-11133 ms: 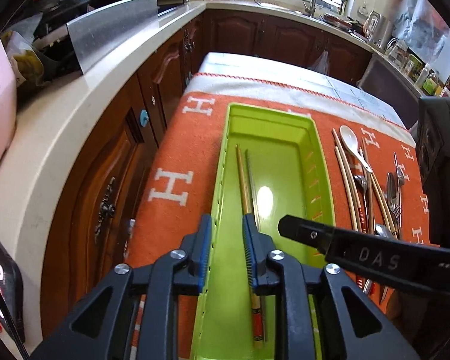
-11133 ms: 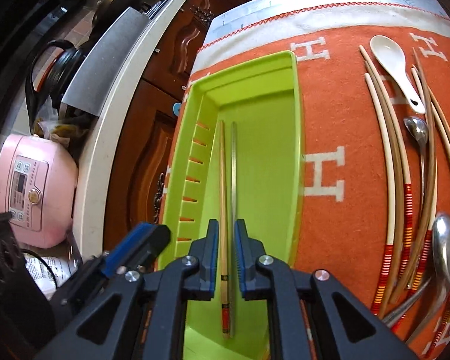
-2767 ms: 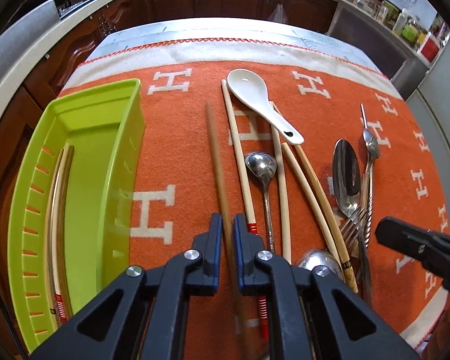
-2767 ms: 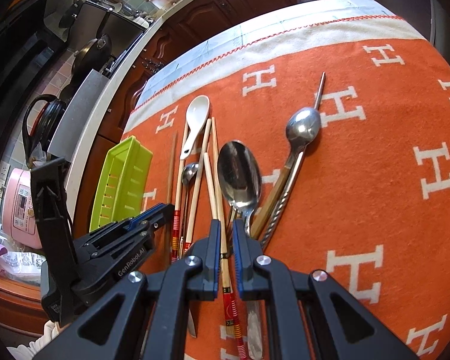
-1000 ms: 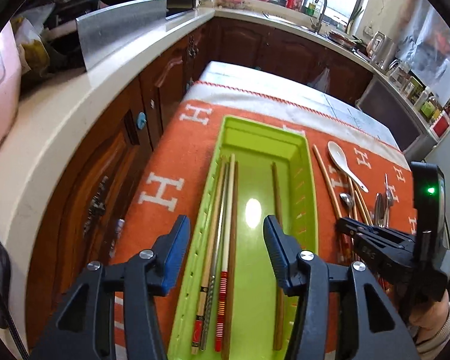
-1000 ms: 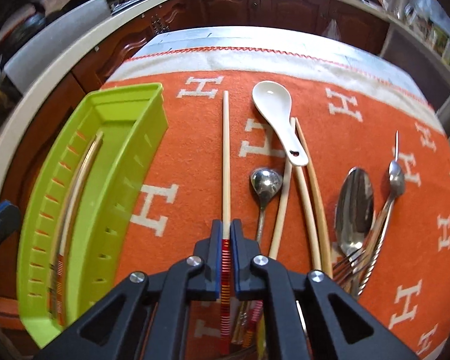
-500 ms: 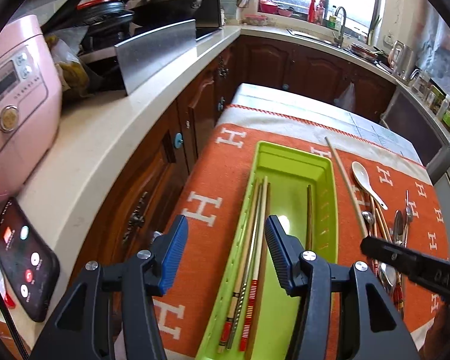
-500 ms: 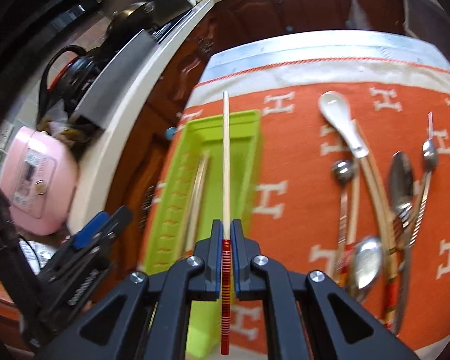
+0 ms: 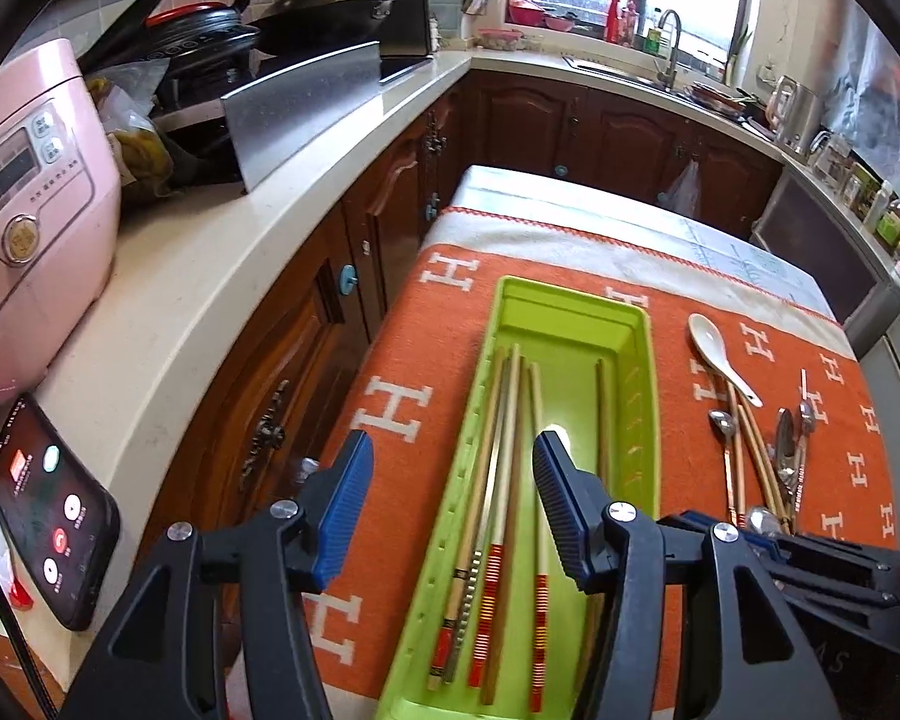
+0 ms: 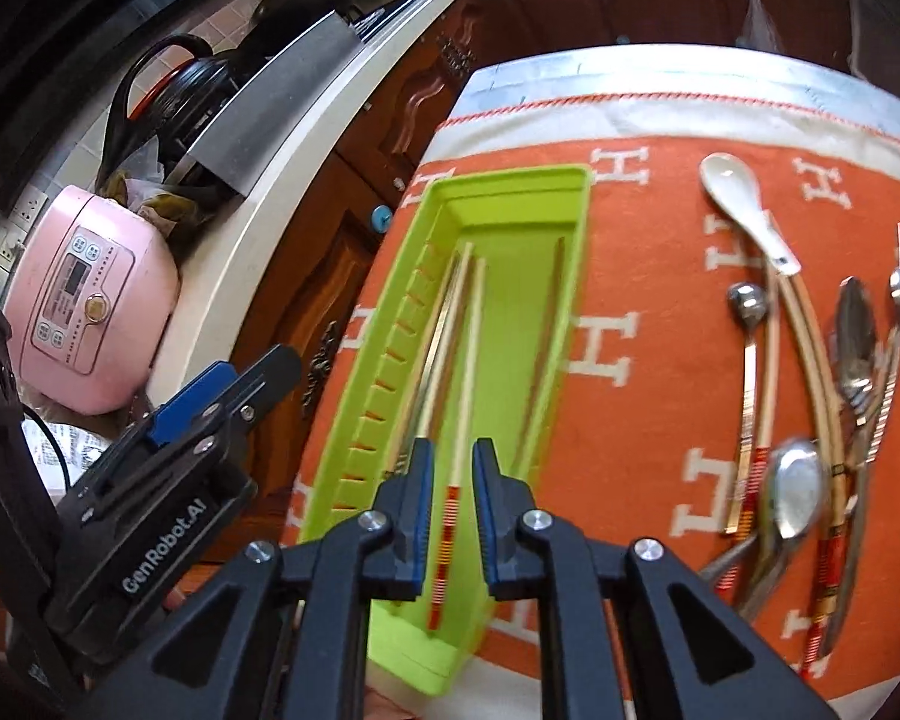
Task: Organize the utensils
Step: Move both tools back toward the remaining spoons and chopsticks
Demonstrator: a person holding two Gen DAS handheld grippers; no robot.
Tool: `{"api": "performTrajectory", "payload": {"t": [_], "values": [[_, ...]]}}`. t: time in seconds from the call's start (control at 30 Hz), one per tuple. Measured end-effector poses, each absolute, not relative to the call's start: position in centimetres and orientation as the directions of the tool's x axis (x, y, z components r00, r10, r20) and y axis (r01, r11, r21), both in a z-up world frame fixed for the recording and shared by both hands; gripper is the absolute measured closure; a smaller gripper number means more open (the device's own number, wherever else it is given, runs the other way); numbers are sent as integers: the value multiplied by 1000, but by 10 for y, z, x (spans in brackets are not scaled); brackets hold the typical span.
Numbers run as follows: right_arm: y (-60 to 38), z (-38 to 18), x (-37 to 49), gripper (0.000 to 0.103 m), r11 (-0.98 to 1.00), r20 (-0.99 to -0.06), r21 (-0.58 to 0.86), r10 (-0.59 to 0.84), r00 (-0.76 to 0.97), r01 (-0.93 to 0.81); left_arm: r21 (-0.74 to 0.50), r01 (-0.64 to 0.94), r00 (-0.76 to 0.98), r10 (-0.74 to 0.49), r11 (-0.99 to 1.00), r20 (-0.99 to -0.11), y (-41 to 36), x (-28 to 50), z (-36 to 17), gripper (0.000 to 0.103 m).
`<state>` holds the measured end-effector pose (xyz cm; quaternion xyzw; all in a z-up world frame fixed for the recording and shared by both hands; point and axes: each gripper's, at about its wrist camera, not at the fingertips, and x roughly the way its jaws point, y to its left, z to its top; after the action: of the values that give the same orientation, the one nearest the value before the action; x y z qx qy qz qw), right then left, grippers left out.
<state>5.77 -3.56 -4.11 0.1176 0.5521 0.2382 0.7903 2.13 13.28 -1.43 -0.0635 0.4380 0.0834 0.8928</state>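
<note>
Below both tongs, an orange cloth (image 9: 390, 372) covers the table; dark wood cabinets (image 9: 600, 126) and a pale counter (image 9: 168, 300) lie beyond. Left gripper (image 9: 450, 504) hangs spread, empty. Right gripper (image 10: 452, 501) is opening, its striped chopstick (image 10: 459, 420) lying between the pads inside the green tray (image 10: 573, 276).

right claw (image 10: 452, 516): opening, pads off chopstick (image 10: 461, 420) | chopstick: moved from cloth into green tray (image 10: 390, 324)

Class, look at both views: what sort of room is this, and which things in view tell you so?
Very likely a home kitchen: a pink rice cooker on the pale worktop, a black wok on the hob, and a sink tap under the window.
</note>
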Motion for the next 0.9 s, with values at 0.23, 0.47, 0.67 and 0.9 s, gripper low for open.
{"api": "performTrajectory", "payload": {"t": [0.23, 0.47, 0.67, 0.9], "values": [[-80, -32, 57, 90, 874, -803, 435, 486, 345, -218, -74, -114, 588, 7, 991, -809, 105, 24, -15, 49], [-142, -16, 53, 90, 917, -789, 347, 400, 467, -198, -179, -1, 554, -149, 984, -819, 69, 39, -12, 49], [-199, -12, 62, 90, 934, -784, 338, 349, 513, -118, -263, 57, 506, -255, 963, -824, 34, 78, -10, 49], [-249, -14, 84, 90, 934, -776, 356, 317, 545, -37, -285, 64, 420, -285, 956, -862, -9, 144, -32, 49]]}}
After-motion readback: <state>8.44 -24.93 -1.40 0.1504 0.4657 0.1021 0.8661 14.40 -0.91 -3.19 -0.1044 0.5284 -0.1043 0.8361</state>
